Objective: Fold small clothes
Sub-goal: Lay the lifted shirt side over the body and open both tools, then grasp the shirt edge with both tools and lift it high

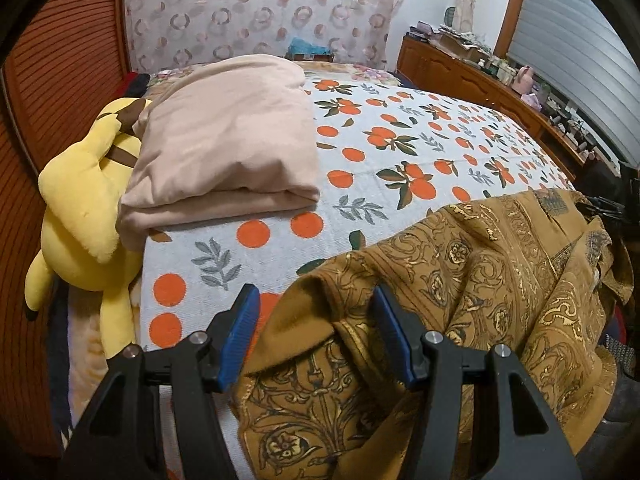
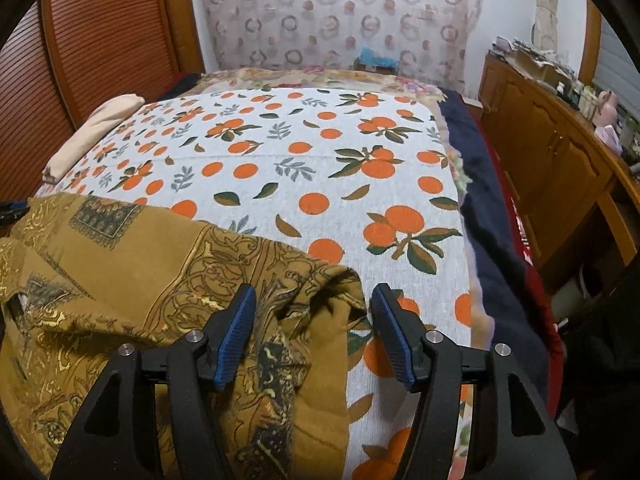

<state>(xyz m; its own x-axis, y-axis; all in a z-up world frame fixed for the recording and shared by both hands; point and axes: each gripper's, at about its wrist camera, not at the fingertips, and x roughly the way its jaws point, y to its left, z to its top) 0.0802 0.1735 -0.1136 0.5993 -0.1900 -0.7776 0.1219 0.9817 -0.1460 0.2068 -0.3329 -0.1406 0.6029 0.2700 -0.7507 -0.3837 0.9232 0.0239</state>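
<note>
A mustard-brown patterned garment (image 1: pixel 480 280) lies crumpled on the near part of the bed. In the left wrist view, my left gripper (image 1: pixel 314 312) is open, its blue pads on either side of the garment's left edge fold, not closed on it. In the right wrist view, the same garment (image 2: pixel 160 280) fills the lower left. My right gripper (image 2: pixel 314 312) is open around its bunched right edge, with the right pad over the bedsheet. The other gripper shows only as a dark sliver at each view's edge.
The bed is covered by a white sheet with orange fruit print (image 1: pixel 400 152). A folded beige garment (image 1: pixel 228 144) lies at the left, also in the right wrist view (image 2: pixel 96 132). A yellow plush toy (image 1: pixel 84 216) rests beside it. A wooden cabinet (image 2: pixel 552 168) stands at the right.
</note>
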